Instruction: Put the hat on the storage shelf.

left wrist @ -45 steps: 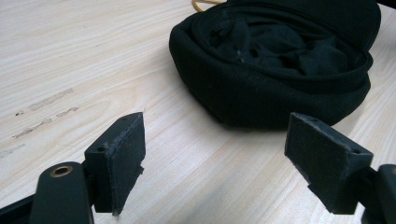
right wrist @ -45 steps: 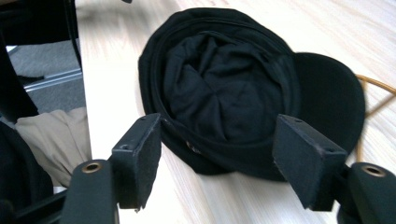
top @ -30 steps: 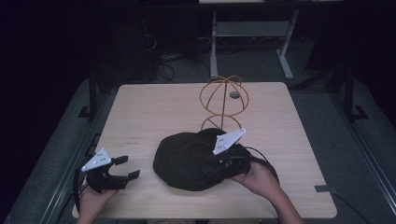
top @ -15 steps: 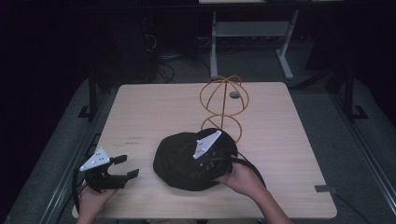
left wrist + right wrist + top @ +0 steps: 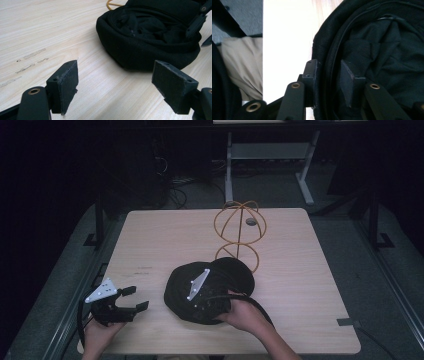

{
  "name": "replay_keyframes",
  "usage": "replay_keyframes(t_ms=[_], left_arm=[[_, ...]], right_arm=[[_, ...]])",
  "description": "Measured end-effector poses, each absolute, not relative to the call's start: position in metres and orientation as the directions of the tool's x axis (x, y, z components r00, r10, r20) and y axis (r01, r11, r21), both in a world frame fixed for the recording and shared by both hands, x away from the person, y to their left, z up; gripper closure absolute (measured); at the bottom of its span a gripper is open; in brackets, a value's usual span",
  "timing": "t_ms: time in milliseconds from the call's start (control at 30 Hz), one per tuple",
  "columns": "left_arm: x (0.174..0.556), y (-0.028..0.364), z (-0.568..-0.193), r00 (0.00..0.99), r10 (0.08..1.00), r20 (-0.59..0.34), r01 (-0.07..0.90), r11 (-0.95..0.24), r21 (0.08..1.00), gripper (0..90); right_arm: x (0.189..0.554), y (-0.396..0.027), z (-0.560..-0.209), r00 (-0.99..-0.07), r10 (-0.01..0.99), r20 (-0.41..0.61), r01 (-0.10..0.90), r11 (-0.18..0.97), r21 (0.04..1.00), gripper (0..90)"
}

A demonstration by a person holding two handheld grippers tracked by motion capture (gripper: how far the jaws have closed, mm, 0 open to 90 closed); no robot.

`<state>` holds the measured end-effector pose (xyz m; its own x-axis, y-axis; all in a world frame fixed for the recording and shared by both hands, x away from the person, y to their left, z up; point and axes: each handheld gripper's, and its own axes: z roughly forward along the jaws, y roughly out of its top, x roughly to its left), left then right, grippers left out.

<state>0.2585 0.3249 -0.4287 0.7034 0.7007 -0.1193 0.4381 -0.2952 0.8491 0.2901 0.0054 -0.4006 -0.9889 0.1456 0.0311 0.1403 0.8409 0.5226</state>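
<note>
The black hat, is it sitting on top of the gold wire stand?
No, the black hat lies upside down on the table, in front of the gold wire stand.

Cap [image 5: 210, 287] on table [image 5: 310, 285], near front edge, slightly left of centre, opening up. Wire stand [image 5: 239, 232] directly behind cap, its base touching cap's rear edge. Small disc [image 5: 250, 221] on table behind stand, near far edge. Right gripper [image 5: 200, 292] over cap; in right gripper view, cap rim [image 5: 324, 75] between its jaws, one jaw outside, one inside. Left gripper [image 5: 135, 298] at table's front left corner, left of cap, apart from it; in left gripper view, cap [image 5: 150, 37] ahead, beyond jaws.
</note>
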Motion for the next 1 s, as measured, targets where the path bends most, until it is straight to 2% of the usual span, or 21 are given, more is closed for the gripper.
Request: replay_keyframes(t_ms=[333, 367, 467, 567, 767, 1000], left_arm=[[0.259, 0.322, -0.431, 0.717, 0.684, -0.137, 0.450, -0.303, 0.840, 21.1], [0.260, 0.322, -0.431, 0.719, 0.681, -0.137, 0.449, -0.304, 0.840, 21.1], [0.259, 0.322, -0.431, 0.721, 0.677, -0.151, 0.449, -0.290, 0.845, 22.0], [0.259, 0.322, -0.430, 0.722, 0.677, -0.145, 0.446, -0.293, 0.846, 22.3], [0.260, 0.318, -0.429, 0.727, 0.667, -0.165, 0.447, -0.276, 0.851, 22.0], [0.261, 0.297, -0.422, 0.780, 0.602, -0.170, 0.411, -0.288, 0.865, 22.0]], right_arm=[[0.287, 0.027, -0.416, -0.988, 0.151, -0.017, 0.130, 0.901, 0.413, 75.9], [0.287, 0.027, -0.416, -0.989, 0.150, -0.004, 0.134, 0.897, 0.421, 80.2], [0.286, 0.025, -0.414, -0.988, 0.151, -0.001, 0.136, 0.891, 0.433, 82.2], [0.286, 0.023, -0.411, -0.987, 0.158, 0.001, 0.142, 0.881, 0.450, 82.4], [0.286, 0.002, -0.385, -0.985, 0.175, -0.002, 0.145, 0.818, 0.557, 82.4], [0.287, -0.016, -0.357, -0.983, 0.181, 0.026, 0.158, 0.770, 0.618, 82.0]])
